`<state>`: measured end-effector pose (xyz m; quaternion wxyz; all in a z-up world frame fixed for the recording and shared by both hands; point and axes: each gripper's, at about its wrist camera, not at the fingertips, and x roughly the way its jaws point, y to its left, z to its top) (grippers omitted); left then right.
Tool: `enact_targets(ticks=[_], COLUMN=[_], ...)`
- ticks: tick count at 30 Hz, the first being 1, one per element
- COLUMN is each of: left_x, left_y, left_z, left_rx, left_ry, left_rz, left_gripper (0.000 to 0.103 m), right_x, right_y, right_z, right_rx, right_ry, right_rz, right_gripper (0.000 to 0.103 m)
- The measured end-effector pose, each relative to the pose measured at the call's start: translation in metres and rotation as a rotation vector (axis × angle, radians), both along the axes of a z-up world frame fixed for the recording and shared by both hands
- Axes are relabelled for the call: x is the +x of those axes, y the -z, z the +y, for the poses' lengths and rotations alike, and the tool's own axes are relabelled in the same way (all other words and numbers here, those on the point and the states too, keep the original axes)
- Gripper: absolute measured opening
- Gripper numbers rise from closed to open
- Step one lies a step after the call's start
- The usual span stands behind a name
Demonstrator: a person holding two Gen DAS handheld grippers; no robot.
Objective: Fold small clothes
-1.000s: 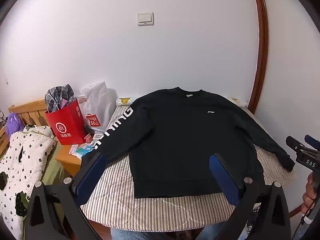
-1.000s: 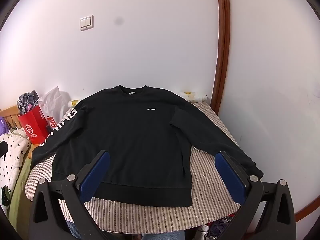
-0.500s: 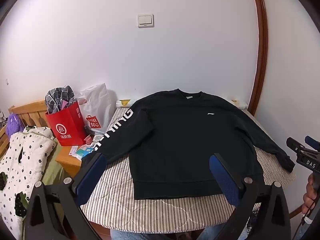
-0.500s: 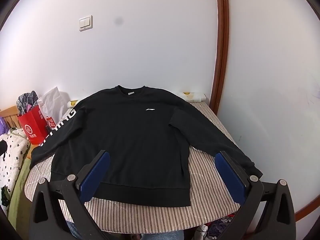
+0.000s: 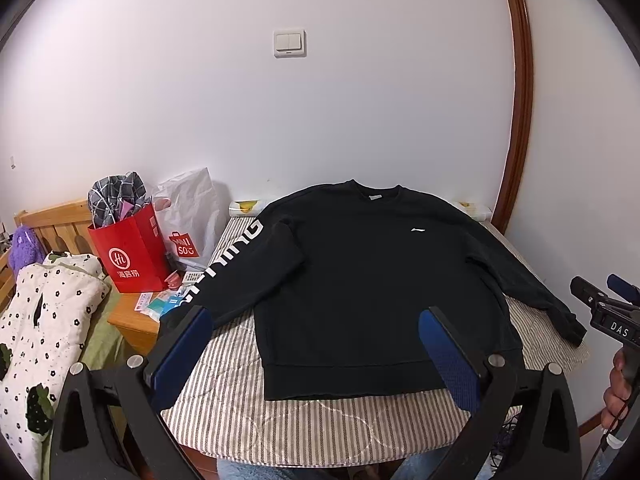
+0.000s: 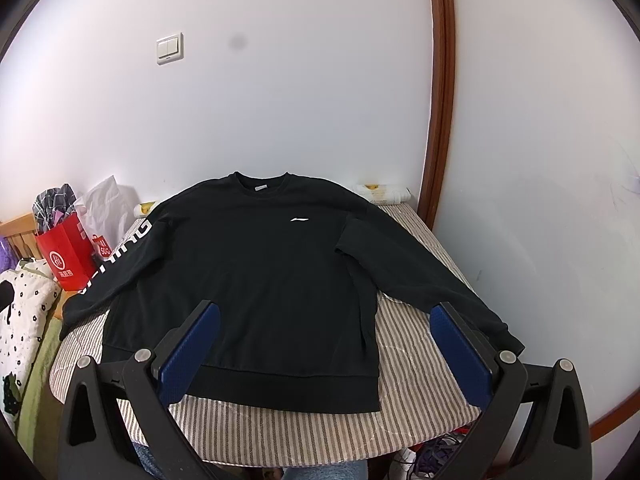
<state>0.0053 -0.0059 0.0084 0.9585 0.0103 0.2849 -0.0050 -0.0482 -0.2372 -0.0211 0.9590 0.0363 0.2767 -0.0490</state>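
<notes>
Only the left wrist view shows the right gripper (image 5: pixel 600 298), its fingers' spacing unclear; one black long-sleeved sweatshirt (image 5: pixel 376 276) lies flat under the spread-fingered left gripper (image 5: pixel 316 354).

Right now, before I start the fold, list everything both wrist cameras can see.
sweatshirt: 1, black, flat on the striped table cover, sleeves spread
striped table cover: 1, grey-white, under it
red paper bag: 1, left side table, holding plaid cloth
white plastic bag: 1, beside it
spotted quilt: 1, white-black, far left
light switch: 1, white, wall
left gripper: open, above the near hem
right gripper: open, above the near hem
</notes>
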Motion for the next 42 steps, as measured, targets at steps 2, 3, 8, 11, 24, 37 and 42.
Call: enact_targets(ticks=[2, 3, 8, 11, 24, 37, 42], left_x=[-0.0003, -0.0001, -0.0003, -0.0001, -0.0016, -0.0049, -0.0038], left_y=[0.0002, 0.0000, 0.0004, 0.0000, -0.0003, 0.0051, 0.0058], left_z=[-0.0007, -0.0008, -0.0016, -0.0026, -0.0005, -0.0014, -0.0027], left_rx=[0.000, -0.001, -0.002, -0.005, -0.016, -0.026, -0.024], left_ry=[0.002, 0.002, 0.004, 0.006, 0.015, 0.023, 0.026], left_rz=[-0.003, -0.004, -0.007, -0.007, -0.009, -0.006, -0.003], left_gripper=[0.103, 0.103, 0.103, 0.103, 0.103, 0.103, 0.103], right_x=[0.0002, 0.0003, 0.0005, 0.0002, -0.0005, -0.0015, -0.0028], right_y=[-0.0003, -0.0005, -0.0010, -0.0005, -0.0001, 0.0013, 0.0008], right_z=[0.0000, -0.0001, -0.0019, -0.0030, -0.0037, -0.0062, -0.0048], right_rx=[-0.001, -0.001, 0.005, 0.009, 0.015, 0.022, 0.010], right_ry=[-0.001, -0.001, 0.005, 0.006, 0.007, 0.012, 0.011], right_rz=[0.000, 0.000, -0.002, -0.002, -0.001, 0.008, 0.005], right_gripper=[0.103, 0.103, 0.103, 0.103, 0.103, 0.103, 0.103])
